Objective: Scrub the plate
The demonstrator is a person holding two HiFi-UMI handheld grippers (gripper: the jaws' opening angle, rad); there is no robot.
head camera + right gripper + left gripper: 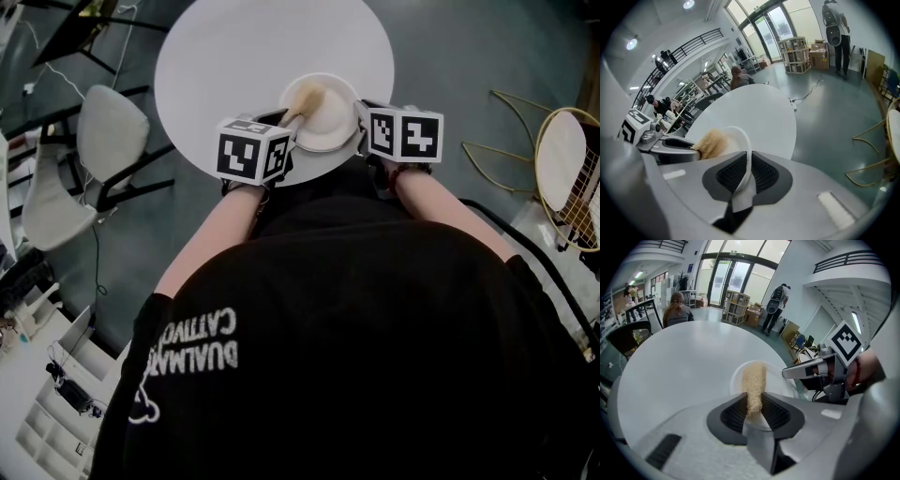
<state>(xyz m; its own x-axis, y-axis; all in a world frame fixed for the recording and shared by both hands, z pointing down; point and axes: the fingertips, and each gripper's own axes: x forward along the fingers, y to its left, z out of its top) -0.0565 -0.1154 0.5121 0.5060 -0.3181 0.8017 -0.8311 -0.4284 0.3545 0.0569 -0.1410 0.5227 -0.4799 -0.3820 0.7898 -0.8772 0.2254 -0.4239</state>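
Observation:
A white plate [323, 117] sits at the near edge of the round white table [234, 56]. My right gripper [746, 174] is shut on the plate's [743, 140] right rim, which stands edge-on between the ribbed pads. A tan scrubbing sponge [753, 383] is pinched in my left gripper [754, 411], and its far end lies on the plate [780, 383]. From above, the sponge [305, 96] rests on the plate's left half. In the left gripper view the right gripper [820, 373] holds the plate from the right; the right gripper view shows the sponge [712, 143] against the plate's inner face.
A grey chair [108, 131] stands left of the table, and a gold wire chair [562, 173] at the right. Shelving and boxes [799, 54] and standing people [776, 301] are far off across the floor. A seated person [677, 312] is beyond the table.

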